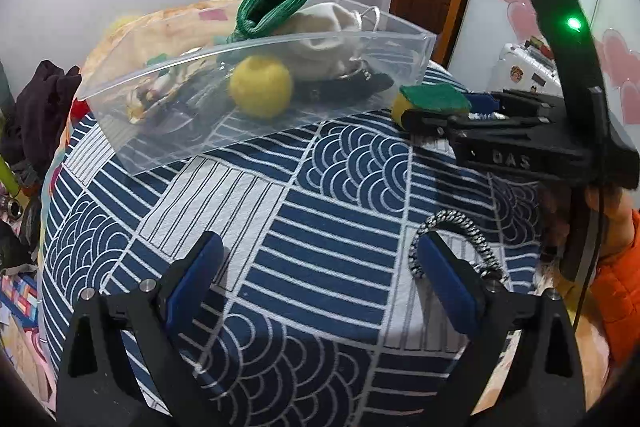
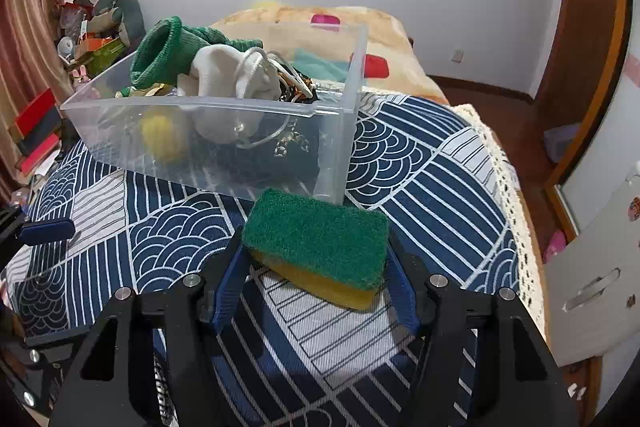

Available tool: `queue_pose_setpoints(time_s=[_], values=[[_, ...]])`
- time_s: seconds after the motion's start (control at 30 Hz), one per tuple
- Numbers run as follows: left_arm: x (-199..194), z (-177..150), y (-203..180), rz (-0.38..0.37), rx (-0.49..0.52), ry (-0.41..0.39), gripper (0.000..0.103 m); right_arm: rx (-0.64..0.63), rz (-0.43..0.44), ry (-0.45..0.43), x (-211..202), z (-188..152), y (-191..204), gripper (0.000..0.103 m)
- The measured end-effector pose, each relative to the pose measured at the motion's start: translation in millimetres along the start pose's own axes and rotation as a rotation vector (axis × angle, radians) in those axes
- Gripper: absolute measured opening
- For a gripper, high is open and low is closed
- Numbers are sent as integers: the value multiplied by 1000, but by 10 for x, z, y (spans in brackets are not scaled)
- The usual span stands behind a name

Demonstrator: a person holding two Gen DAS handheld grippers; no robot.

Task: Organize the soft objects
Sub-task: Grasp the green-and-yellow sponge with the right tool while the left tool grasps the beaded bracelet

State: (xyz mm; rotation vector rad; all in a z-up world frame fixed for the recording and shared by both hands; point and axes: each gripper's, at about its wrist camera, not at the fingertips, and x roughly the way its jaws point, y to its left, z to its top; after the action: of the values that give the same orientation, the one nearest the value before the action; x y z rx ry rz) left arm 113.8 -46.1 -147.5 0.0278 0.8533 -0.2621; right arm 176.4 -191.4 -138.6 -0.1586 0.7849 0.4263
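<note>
A clear plastic bin [image 1: 280, 45] [image 2: 340, 147] stands on the blue patterned cloth. It holds a green knit piece [image 1: 276, 3] [image 2: 164, 51], a white pouch [image 1: 320, 27] [image 2: 228, 75], a yellow ball [image 1: 262, 87] [image 2: 162, 135] and other small items. My right gripper [image 2: 316, 259] [image 1: 424, 111] is shut on a green and yellow sponge [image 2: 320, 243] [image 1: 434, 99], held above the cloth beside the bin's near right corner. My left gripper [image 1: 320, 263] is open and empty over the cloth. A black and white braided cord [image 1: 460, 227] lies by its right finger.
The cloth covers a table [image 2: 440, 167] with a lace edge on the right. A bed [image 2: 360, 23] lies behind the bin. Clutter and dark clothes [image 1: 40, 107] are at the left. A white cabinet [image 2: 600, 267] and wooden door [image 2: 580, 27] are at the right.
</note>
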Motion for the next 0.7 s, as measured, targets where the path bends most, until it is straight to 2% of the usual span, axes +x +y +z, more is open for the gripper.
queue_pose_setpoints(time_s=[0.1,0.23,0.5,0.57,0.67,0.7], values=[[14,32,-42,-20,-4,-1,96,-1,7,-24,-113,-41,10,59],[86,49,-146,-47,24,24,78,4,11,-51,-295,-130,22,59],[132,4,-328,-73,78,14,65,55,32,-70,-506,-262,-62,59],[133,-14,-380,-57,103,5,57,66,36,-72,-530,-283,-80,59],[158,-4,-433,-37,109,-12,36,74,43,-74,-534,-281,-62,59],[161,8,-416,-36,96,-15,25,75,46,-77,-535,-278,-55,59]])
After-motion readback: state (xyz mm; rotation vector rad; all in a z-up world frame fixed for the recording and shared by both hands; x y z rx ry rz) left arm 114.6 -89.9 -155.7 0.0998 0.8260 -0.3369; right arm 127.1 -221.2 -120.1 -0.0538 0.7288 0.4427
